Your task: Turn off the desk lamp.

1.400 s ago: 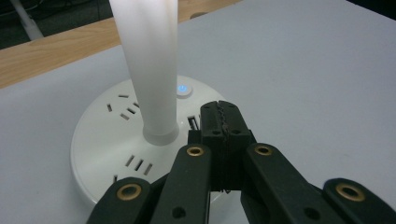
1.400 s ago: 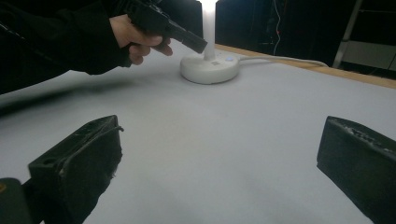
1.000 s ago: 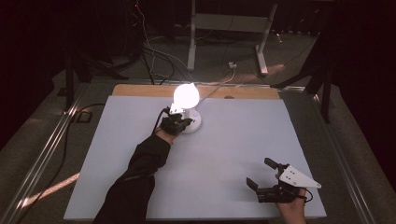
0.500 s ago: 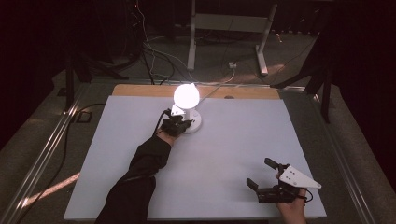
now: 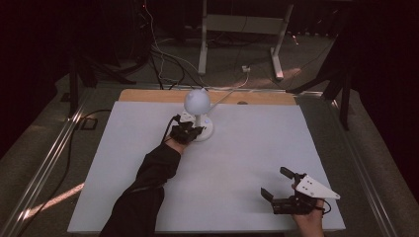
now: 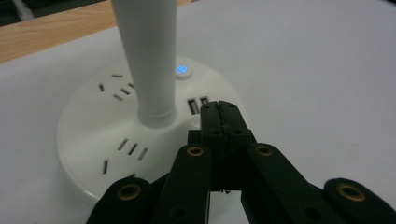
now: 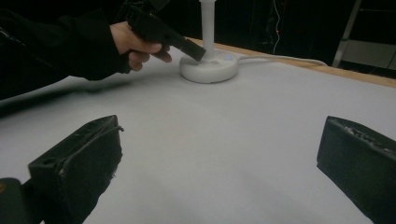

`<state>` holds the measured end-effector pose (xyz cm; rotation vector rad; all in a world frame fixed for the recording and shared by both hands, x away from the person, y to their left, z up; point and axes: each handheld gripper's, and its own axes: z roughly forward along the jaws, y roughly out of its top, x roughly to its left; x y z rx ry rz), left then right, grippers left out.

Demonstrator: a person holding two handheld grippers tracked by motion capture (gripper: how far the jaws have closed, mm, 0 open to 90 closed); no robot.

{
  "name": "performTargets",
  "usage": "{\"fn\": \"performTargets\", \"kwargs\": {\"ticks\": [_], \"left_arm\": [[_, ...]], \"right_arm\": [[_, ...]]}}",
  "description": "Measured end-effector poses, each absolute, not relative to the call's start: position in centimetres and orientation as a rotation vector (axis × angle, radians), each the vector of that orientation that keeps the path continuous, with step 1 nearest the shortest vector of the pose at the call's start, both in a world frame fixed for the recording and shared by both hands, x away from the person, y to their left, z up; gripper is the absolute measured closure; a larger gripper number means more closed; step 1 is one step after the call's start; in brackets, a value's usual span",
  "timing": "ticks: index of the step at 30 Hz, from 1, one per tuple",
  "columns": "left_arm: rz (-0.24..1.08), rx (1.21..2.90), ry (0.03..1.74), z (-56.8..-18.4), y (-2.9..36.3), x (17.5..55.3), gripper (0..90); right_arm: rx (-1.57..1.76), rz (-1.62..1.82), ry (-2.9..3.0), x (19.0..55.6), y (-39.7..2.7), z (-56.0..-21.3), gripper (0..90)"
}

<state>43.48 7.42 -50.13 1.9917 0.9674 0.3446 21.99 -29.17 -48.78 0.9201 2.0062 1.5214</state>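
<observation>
A white desk lamp stands at the back middle of the white table top (image 5: 247,148), with a round globe (image 5: 197,101) on a stem (image 6: 149,60) and a flat round base (image 5: 206,132) carrying sockets. The globe looks unlit. A small blue button (image 6: 182,70) glows on the base. My left gripper (image 6: 223,114) is shut with nothing between its jaws, and its tips rest on the base (image 6: 93,135) just right of the stem. From the right gripper view it (image 7: 198,53) meets the base (image 7: 210,70) from the left. My right gripper (image 5: 275,182) stands open near the front right edge, its jaws (image 7: 219,154) wide apart over bare table.
A white cable (image 5: 232,86) runs from the lamp off the back edge to the floor. A wooden strip (image 5: 148,95) borders the table's far side. Behind it stand metal stand legs (image 5: 202,44) and dark floor cables (image 5: 158,59).
The lamp's globe glowed brightly in both earlier frames and is dark now, so the whole scene is dimmer. Neither hand has moved.
</observation>
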Motion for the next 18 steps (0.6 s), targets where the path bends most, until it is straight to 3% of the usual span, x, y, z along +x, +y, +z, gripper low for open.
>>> {"fn": "performTargets", "kwargs": {"ticks": [10,16,18], "left_arm": [[0.281,1.985,0.974,-49.0,7.7,42.6,79.2],[0.260,2.027,0.972,-48.5,7.7,41.9,48.0],[0.261,2.037,0.974,-48.2,7.8,41.7,45.1]], "right_arm": [[0.919,1.521,2.007,22.0,-29.2,-48.8,0.0],[0.918,1.520,2.009,22.0,-29.1,-48.8,0.0],[0.917,1.519,2.010,22.0,-29.1,-48.8,0.0]]}}
